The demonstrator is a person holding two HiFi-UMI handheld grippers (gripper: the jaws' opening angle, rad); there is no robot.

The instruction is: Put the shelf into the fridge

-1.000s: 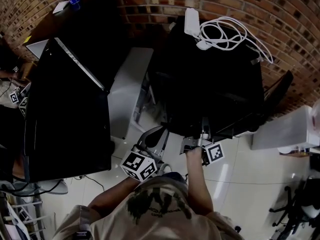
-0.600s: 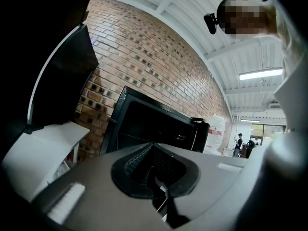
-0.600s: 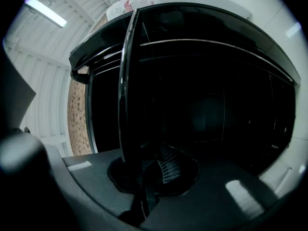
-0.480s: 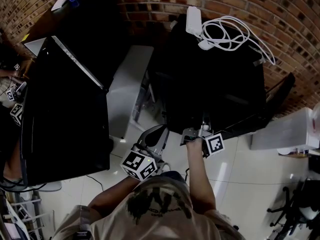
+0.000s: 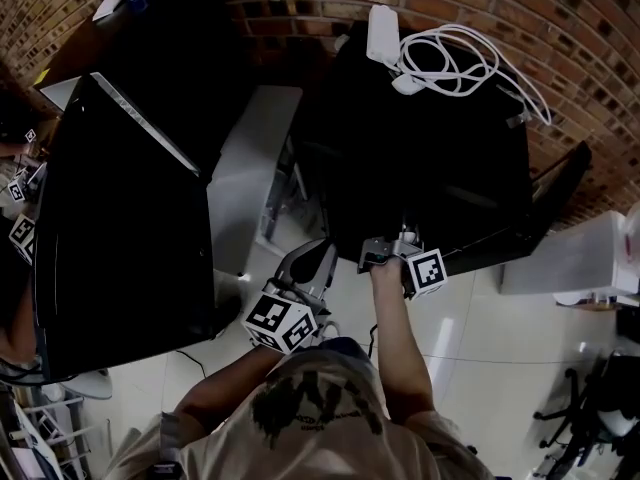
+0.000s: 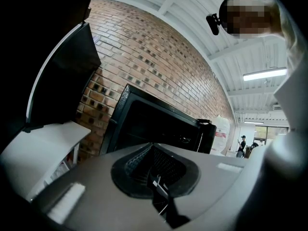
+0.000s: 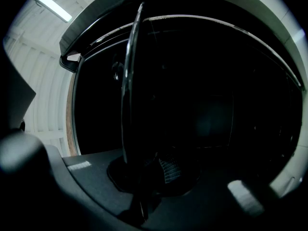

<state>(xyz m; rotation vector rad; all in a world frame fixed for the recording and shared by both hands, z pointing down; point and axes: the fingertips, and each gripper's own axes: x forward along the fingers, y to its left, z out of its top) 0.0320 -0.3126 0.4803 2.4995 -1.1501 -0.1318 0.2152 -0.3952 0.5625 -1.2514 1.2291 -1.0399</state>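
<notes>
Two grippers sit just ahead of the person. The left gripper (image 5: pixel 307 261) has its fingers clenched on nothing and tilts up toward the brick wall (image 5: pixel 560 28). The right gripper (image 5: pixel 385 254) has its fingers clamped on one edge of the shelf (image 7: pixel 129 81), a thin pane seen edge-on at the mouth of the black fridge (image 5: pixel 430 168). The fridge door (image 5: pixel 545 203) stands open on the right. A grey panel (image 5: pixel 245 178) and a black cabinet (image 5: pixel 130 228) crowd the left, leaving a narrow strip of floor (image 5: pixel 470 338). A white cable (image 5: pixel 450 63) lies coiled on top of the fridge.
</notes>
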